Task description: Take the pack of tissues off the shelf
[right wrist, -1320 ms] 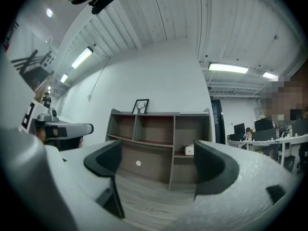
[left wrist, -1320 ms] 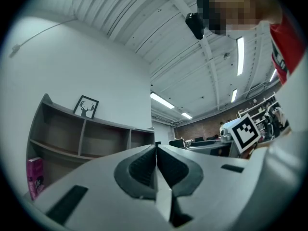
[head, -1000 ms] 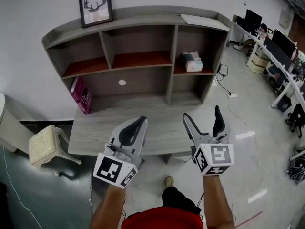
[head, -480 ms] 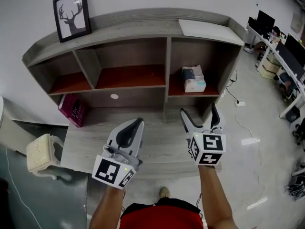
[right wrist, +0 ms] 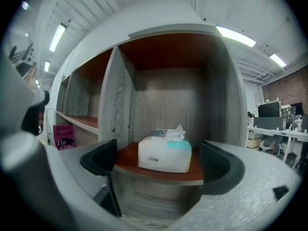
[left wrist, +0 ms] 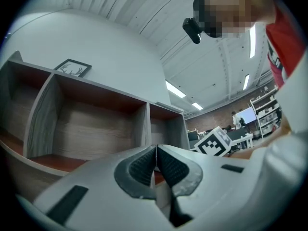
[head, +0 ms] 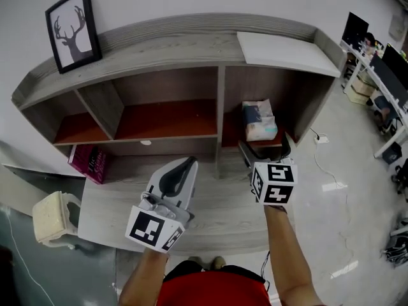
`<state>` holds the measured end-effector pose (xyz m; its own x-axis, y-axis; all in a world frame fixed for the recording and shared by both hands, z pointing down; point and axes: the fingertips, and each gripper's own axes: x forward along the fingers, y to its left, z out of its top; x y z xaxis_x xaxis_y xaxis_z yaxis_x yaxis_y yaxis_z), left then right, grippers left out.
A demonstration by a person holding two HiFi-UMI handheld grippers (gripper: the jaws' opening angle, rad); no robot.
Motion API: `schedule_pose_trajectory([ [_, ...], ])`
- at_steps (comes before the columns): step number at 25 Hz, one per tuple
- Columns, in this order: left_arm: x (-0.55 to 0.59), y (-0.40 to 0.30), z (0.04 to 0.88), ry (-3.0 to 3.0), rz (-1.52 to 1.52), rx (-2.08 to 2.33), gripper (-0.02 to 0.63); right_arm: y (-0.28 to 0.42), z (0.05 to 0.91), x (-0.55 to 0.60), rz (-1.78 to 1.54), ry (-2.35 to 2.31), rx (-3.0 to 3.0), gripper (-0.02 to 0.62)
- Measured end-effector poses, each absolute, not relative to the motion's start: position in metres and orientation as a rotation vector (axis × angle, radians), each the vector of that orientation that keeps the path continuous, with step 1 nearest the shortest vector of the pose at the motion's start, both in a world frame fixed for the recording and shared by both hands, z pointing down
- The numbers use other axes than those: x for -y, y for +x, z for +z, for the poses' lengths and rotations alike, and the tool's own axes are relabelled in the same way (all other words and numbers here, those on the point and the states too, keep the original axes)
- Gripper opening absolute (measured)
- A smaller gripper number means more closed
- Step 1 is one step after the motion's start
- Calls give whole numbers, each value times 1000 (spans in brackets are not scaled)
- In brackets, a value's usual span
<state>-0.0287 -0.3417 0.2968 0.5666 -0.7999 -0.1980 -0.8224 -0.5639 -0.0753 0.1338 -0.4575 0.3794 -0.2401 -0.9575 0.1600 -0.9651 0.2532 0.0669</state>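
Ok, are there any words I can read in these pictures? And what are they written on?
"Hilary Mantel": on the cover of the pink book.
"The Gia...": lower on the same book; the rest of it is hidden.
On the pack of tissues: a small dark mark on the front, too blurred to read.
On the framed picture: only a drawing of antlers, no words.

Right gripper (head: pixel 264 148) advances toward 12 o'clock and now sits just at 6 o'clock of the pack of tissues (head: pixel 259 120). Its jaws are opening wider, nothing between them, pack beyond them. Head view closes in; shelf (head: pixel 191 43) looms larger.
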Motion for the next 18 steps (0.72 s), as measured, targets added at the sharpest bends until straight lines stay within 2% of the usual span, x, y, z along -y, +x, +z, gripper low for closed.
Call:
schedule_pose_trajectory([
  [12, 374, -42, 309, -2700, 188, -1337, 11, 134, 410, 507, 164, 1821, 2196, 520],
  [18, 377, -47, 312, -2713, 176, -1328, 11, 141, 415, 511, 172, 1848, 2108, 465],
])
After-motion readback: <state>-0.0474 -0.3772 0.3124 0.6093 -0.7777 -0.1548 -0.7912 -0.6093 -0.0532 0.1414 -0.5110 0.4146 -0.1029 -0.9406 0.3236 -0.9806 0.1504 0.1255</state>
